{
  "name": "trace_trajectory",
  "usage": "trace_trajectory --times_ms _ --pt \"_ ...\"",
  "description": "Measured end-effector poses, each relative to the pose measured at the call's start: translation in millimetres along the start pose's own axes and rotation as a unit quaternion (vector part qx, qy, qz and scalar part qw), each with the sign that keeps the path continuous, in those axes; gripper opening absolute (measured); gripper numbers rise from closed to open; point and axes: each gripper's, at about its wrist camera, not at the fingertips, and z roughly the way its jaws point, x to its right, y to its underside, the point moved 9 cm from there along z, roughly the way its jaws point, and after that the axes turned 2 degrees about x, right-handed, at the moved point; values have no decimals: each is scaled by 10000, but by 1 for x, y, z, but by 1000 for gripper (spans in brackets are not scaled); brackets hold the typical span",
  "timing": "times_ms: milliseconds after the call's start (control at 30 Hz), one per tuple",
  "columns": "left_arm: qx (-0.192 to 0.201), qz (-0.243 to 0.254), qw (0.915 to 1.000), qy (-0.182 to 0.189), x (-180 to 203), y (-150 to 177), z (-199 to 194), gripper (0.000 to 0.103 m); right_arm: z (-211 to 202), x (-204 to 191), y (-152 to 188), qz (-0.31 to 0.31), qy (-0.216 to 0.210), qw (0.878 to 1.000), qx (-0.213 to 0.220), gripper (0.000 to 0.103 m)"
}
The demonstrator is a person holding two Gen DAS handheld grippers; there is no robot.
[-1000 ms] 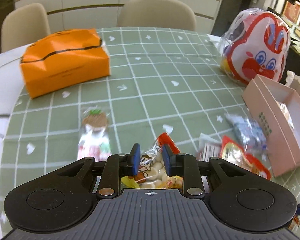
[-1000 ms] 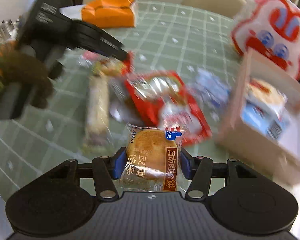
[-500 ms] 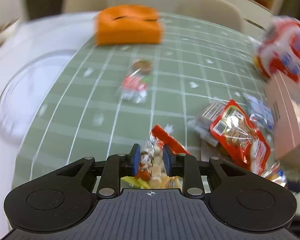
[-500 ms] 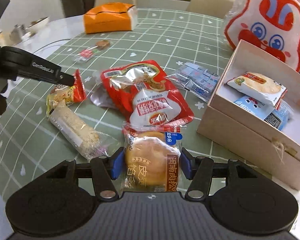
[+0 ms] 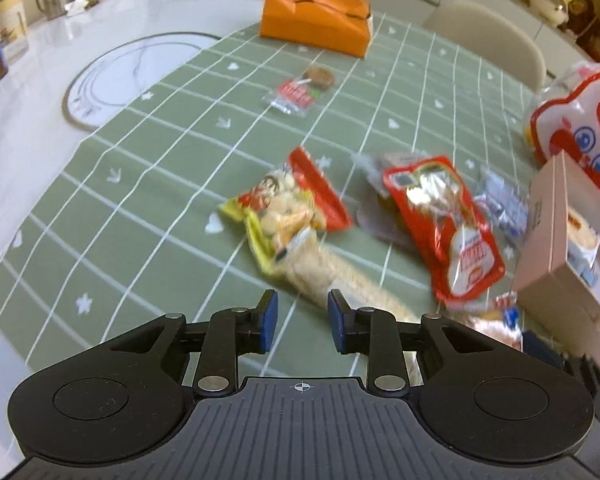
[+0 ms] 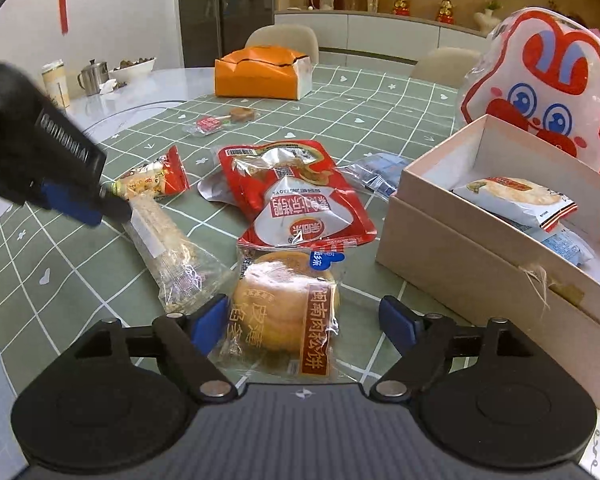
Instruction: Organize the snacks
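From the left wrist view, the left tool [image 5: 299, 316] hangs over the green checked cloth [image 5: 148, 184] on the bench, its blue pads apart with nothing pressed between them; its jaws are opening. Just ahead lies the yellow-and-red nut packet [image 5: 288, 210], free on the cloth, with the long pale bar in clear wrap [image 5: 332, 276] running from under it toward the tool. To the right sits the big red pouch [image 5: 446, 226], and past it a small blue-white packet [image 5: 502, 202] beside the pink box [image 5: 548, 248]. A lollipop in wrapper [image 5: 304, 87] lies farther back, and the orange box [image 5: 318, 18] stands at the far end of the cloth. The rabbit-faced bag [image 5: 580, 128] shows at the right edge.

From the right wrist view, the right tool [image 6: 302, 316] is low over the cloth with its jaws opening wide. The round pastry in its clear packet [image 6: 286, 312] lies between the pads; the right pad stands clear of it, and whether the left pad touches the wrapper I cannot tell. It sits on the cloth just in front of the pink box [image 6: 460, 248], which already holds a rice-cracker packet [image 6: 512, 200] and a blue one [image 6: 568, 245]. The left tool [image 6: 112, 204] comes in from the left, its tips at the end of the pale bar [image 6: 168, 248].
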Motion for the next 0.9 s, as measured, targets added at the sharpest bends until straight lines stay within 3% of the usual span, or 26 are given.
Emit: trace_trajectory --times_ms 200,333,433,500,567,667,800,900 --pt "341 104 9993 134 4 -9 -10 31 2 -2 1 -29 -51 10000 6 89" --pt "202 35 9985 516 14 -14 8 34 5 -4 1 -56 -76 10000 -20 94" --pt "376 409 9984 123 13 -23 11 33 6 -5 1 -58 -72 10000 -31 95" --pt "201 525 9982 196 12 -19 5 34 6 -5 1 -54 -69 10000 -33 95" --pt "-86 107 9990 426 7 -10 1 34 6 -5 1 -57 -70 10000 -35 95" --pt "-450 -509 9932 945 14 -2 11 35 6 -5 1 -54 -85 9999 -47 96" --pt "-256 -138 9978 589 34 -11 23 37 6 -5 2 -89 -144 9998 -95 97" --pt "-192 295 9987 362 44 -12 29 48 5 -6 3 -151 -232 9995 -155 98"
